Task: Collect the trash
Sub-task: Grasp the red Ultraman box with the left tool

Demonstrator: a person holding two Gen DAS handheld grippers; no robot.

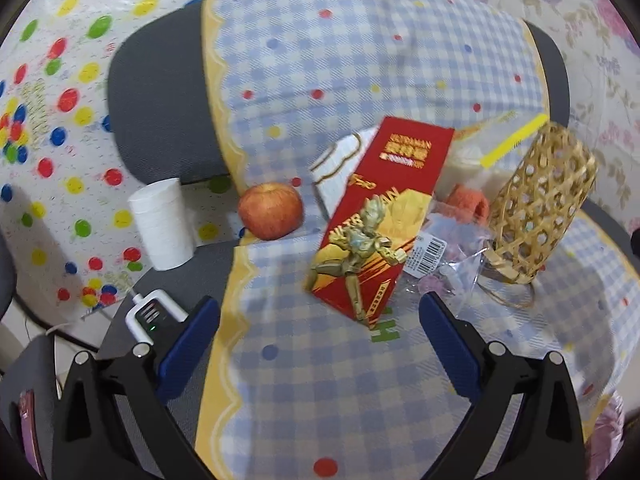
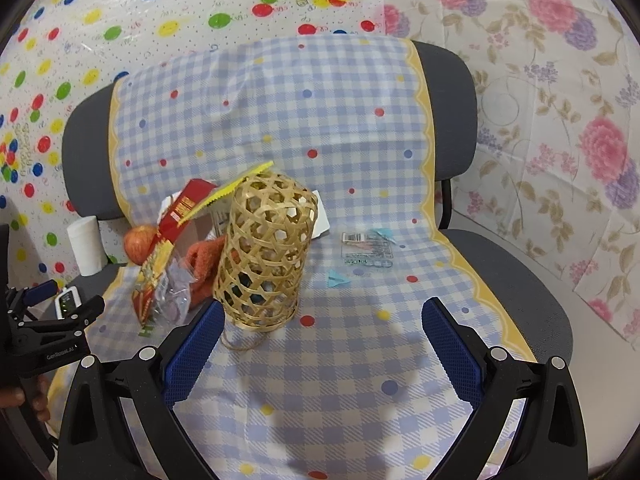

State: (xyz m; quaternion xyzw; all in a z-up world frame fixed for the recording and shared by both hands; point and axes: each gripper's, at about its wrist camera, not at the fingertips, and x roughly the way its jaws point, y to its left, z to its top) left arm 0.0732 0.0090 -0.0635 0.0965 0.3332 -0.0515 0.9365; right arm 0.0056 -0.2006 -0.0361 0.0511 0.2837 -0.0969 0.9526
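A woven bamboo basket (image 2: 266, 252) stands on the checked cloth (image 2: 320, 380) over a chair seat; it also shows in the left wrist view (image 1: 540, 208). A red Ultraman box (image 1: 380, 220) leans beside it, with a clear crumpled wrapper (image 1: 440, 256) and an orange cloth (image 1: 468, 202) between them. A flat clear wrapper (image 2: 366, 248) and a small blue paper scrap (image 2: 338, 280) lie right of the basket. My left gripper (image 1: 320, 320) is open and empty, just short of the red box. My right gripper (image 2: 322, 324) is open and empty, in front of the basket and the scrap.
An apple (image 1: 270, 210) sits left of the red box. A stack of white cups (image 1: 162, 224) and a white charger (image 1: 150, 314) rest at the seat's left edge. The chair back (image 2: 448, 92) rises behind. The left gripper's body (image 2: 44, 332) shows at the right view's left edge.
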